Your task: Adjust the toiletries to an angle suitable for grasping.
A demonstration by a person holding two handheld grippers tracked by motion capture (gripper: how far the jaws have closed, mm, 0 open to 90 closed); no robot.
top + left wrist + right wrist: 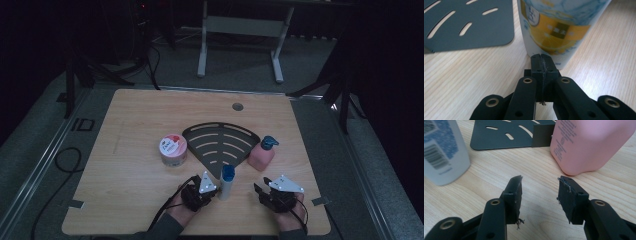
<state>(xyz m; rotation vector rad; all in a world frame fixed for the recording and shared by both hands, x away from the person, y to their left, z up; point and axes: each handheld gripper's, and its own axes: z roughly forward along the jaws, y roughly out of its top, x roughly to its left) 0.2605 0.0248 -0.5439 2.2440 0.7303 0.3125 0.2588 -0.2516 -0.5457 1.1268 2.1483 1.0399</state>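
Observation:
A white bottle with a blue cap [226, 181] stands upright near the table's front, just in front of the dark slotted fan-shaped rack [220, 142]. My left gripper [212, 191] is shut with nothing in it, its tips right at the bottle's base [554, 37]; I cannot tell if they touch. The rack's corner [474, 27] lies to the left of that bottle. My right gripper [260, 187] stands open over bare wood, jaws apart and holding nothing. The pink pump bottle [262, 153] stands just beyond it [589, 145], with the white bottle [441, 155] at the left.
A round pink-lidded jar [173, 149] sits left of the rack. The wooden table [135, 200] has a small round grommet [237, 106] near its far edge. Cables trail on the floor at the left, and a desk frame stands beyond the table.

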